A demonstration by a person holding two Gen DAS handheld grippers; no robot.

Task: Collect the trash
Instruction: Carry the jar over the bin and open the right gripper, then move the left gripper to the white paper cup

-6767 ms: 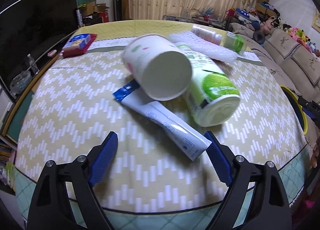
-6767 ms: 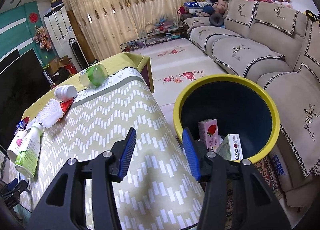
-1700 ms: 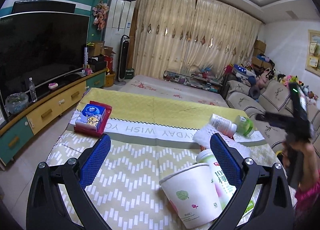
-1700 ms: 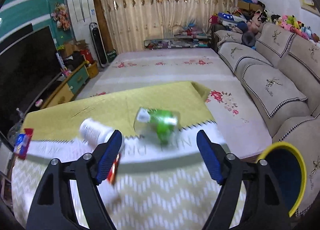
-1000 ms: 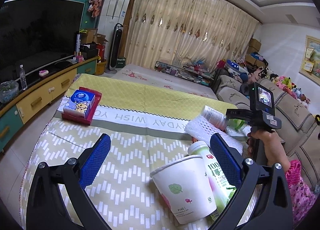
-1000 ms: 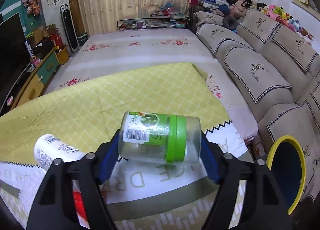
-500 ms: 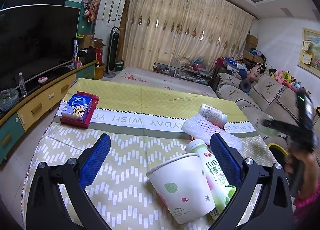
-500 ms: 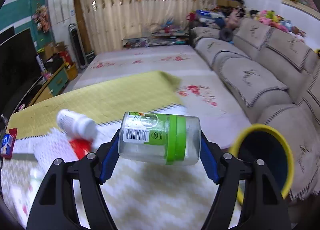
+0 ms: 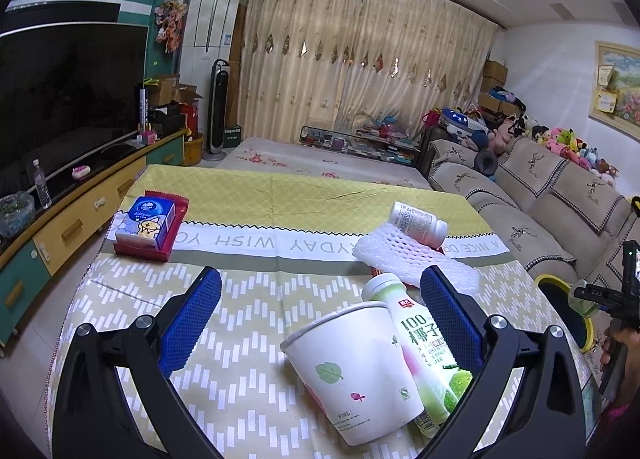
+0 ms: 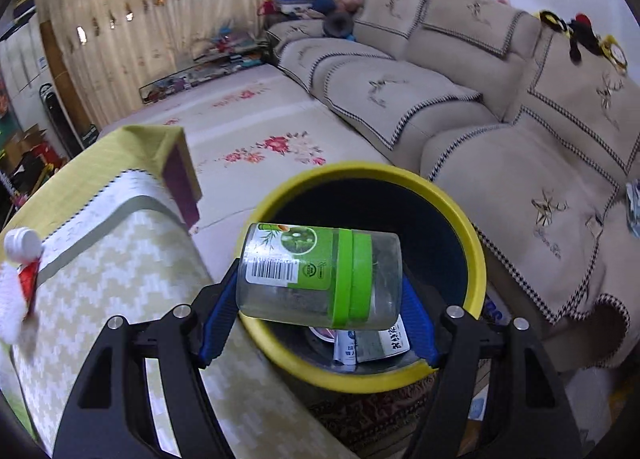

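In the right wrist view my right gripper (image 10: pixel 318 299) is shut on a clear jar with a green lid (image 10: pixel 320 275), held on its side above the yellow-rimmed dark bin (image 10: pixel 476 243). Paper packets lie in the bin's bottom. In the left wrist view my left gripper (image 9: pixel 320 299) hangs open above the table, nothing between its fingers. Below it lie a white paper cup (image 9: pixel 352 371) and a green-and-white drink bottle (image 9: pixel 424 347). Farther back are a white foam net (image 9: pixel 404 259) and a white pill bottle (image 9: pixel 416 221). At the far right a hand holds the right gripper (image 9: pixel 580 299) over the bin (image 9: pixel 568 315).
A tissue pack on a red packet (image 9: pixel 150 225) sits at the table's back left. The table (image 9: pixel 240 339) has a yellow patterned cloth. A beige sofa (image 10: pixel 480 99) stands right behind the bin. A TV cabinet (image 9: pixel 72 219) runs along the left wall.
My right gripper carried the jar off the table, rightward, to a spot above the bin. The left gripper has stayed over the cup and bottle.
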